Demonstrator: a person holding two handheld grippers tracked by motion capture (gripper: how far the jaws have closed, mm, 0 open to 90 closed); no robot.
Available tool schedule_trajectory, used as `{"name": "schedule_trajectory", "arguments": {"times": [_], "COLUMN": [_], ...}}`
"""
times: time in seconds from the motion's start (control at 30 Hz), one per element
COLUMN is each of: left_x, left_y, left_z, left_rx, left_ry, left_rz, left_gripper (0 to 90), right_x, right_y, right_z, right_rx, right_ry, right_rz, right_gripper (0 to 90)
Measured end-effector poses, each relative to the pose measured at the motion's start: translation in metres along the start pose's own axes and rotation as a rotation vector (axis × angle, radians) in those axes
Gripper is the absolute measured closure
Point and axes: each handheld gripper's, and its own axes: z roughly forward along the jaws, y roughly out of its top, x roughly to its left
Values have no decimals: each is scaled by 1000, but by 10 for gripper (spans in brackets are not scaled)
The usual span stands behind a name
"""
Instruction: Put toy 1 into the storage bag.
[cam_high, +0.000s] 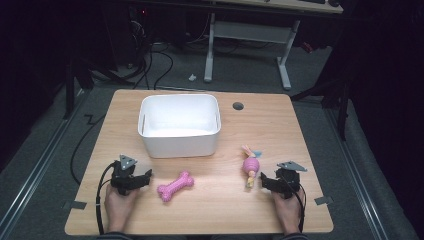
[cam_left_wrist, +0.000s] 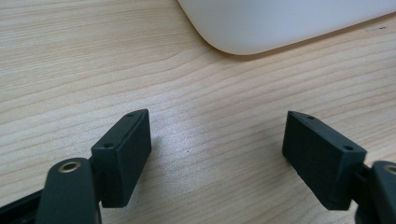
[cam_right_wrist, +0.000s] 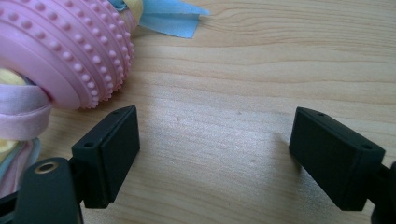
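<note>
A wooden bench seen from above, with a person's two hands at its near edge, each holding a black gripper. The left gripper rests on the bench at the near left, its jaws spread wide with nothing between them; in the left gripper view only bare wood lies between the two black jaws. Just beside it, toward the middle of the bench, lies a pink bone, set at a slant with one end nearer the person, apart from the jaws. Behind the bone, near the middle of the bench, stands a white bin, rectangular with rounded corners; one rounded corner of it shows at the top of the left gripper view. The right gripper rests at the near right, its jaws also spread wide and gripping nothing. Just beside it lies a pink ball with rows of small bumps and cloth strips in pink, yellow and blue coming out of both ends. In the right gripper view the ball sits just beyond the jaw at the left of the picture, close to it but outside the gap, while bare wood lies between the jaws. Beyond the bin a small round hole shows in the bench top.
</note>
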Motion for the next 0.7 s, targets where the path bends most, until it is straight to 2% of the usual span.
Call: {"name": "schedule_trajectory", "arguments": {"times": [0.47,0.7], "left_x": [0,-1], "left_y": [1,1], "left_z": [1,2], "left_rx": [1,5], "left_ry": [-11,-17], "left_rz": [8,15], "left_gripper": [228,212], "right_x": [0,0], "right_y": [0,0], "right_z": [0,0], "right_rx": [-3,-8], "right_ry": [1,2], "right_rz": [2,-13], "right_gripper": [166,175]}}
